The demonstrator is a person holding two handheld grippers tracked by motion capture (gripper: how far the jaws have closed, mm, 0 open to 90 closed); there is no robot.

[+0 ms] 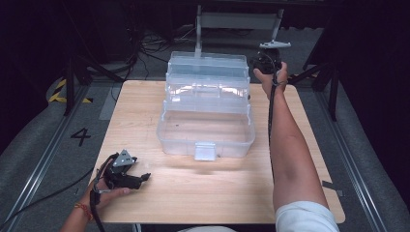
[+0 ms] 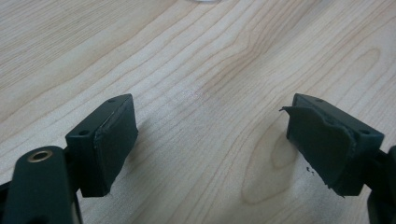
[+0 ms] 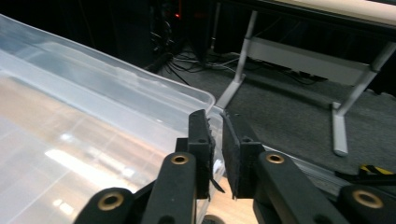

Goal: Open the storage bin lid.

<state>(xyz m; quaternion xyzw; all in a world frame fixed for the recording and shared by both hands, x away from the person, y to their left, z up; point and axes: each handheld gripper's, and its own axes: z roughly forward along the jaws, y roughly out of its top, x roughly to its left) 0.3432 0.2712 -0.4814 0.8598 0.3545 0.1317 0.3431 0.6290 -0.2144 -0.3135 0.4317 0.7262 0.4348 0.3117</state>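
With my right gripper clenched on the clear plastic tiered box's far-right lid rim, left gripper released near the table's near-left corner, folding it shut seemed next.

High view overlooks the table; claw cameras sit close, sharing it.

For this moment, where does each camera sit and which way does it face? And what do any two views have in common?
High view: above the person's side, looking forward and down on the wooden table and clear plastic box; both forearms and tools show.
Left gripper view: rides the left tool, facing table wood; jaws wide apart.
Right gripper view: rides the right tool, looking past the box's rim to the floor; jaws nearly together.
Shared: the box appears in the high and right gripper views.
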